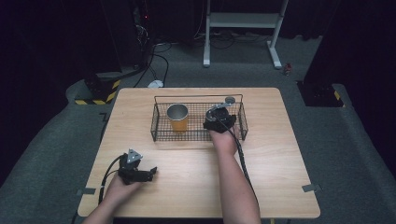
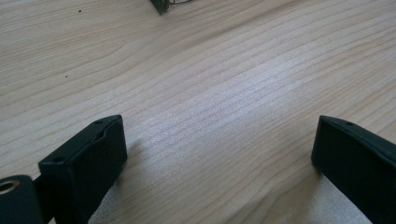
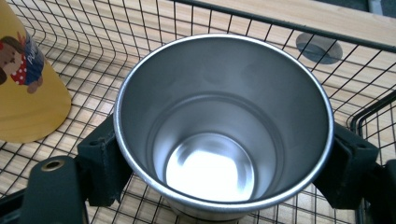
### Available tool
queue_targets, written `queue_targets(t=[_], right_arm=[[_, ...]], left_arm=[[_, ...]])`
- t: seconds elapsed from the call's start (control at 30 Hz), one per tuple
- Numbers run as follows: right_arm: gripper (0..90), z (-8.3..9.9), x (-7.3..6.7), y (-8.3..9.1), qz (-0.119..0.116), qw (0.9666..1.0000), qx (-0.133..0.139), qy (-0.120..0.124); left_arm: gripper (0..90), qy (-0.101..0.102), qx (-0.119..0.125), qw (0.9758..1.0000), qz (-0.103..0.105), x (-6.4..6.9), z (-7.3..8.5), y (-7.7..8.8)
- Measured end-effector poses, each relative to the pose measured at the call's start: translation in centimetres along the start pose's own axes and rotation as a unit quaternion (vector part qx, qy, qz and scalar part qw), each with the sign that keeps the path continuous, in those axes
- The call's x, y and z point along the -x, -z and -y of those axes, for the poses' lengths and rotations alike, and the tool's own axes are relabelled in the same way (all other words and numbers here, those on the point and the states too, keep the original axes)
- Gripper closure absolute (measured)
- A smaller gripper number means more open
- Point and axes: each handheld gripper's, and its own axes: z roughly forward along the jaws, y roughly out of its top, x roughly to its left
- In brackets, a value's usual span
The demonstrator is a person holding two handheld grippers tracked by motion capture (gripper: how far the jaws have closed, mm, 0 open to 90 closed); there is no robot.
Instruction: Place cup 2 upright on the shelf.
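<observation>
Clamping a steel cup (image 3: 223, 126) by its outer wall, right gripper (image 1: 218, 122) holds it low inside the wire basket (image 1: 159, 122), beside the yellow cup (image 1: 178, 117). Advice: set it flat on the mesh, release, then lift straight. Left gripper (image 1: 140, 173): open, idle on table (image 1: 280, 154).

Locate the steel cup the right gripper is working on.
The steel cup stands between the right gripper jaws, inside the right half of the wire basket in the high view, right of the yellow cup.
</observation>
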Motion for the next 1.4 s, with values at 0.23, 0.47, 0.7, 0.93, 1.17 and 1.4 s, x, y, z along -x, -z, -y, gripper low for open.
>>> queue_targets(t=[0.23,0.47,0.7,0.93,1.17,1.4], right_arm=[[18.2,0.0,0.0,0.0,0.0,1.0,-0.004,0.003],[11.8,-0.1,0.0,0.0,0.001,1.0,-0.007,-0.001],[8.7,-0.2,0.0,0.2,0.014,0.9999,-0.007,-0.003],[8.6,-0.5,-0.1,2.0,0.019,0.9997,0.017,-0.004],[8.6,-0.6,-0.5,4.2,0.008,0.9988,0.048,0.009],[8.6,-0.6,-0.5,5.7,0.001,0.9976,0.068,0.012]], left_arm=[[3.7,-0.005,-0.001,1.0,-0.002,-0.1,0.0,0.0],[3.6,0.0,-0.001,1.0,-0.002,-0.1,0.1,0.1],[3.6,0.0,-0.001,1.0,-0.002,-0.1,0.1,0.1],[3.6,0.002,-0.001,1.0,-0.003,-0.1,0.1,0.1],[3.7,0.0,-0.001,1.0,-0.003,-0.1,0.1,0.1],[3.8,0.001,0.0,1.0,-0.004,0.0,0.1,0.1]])
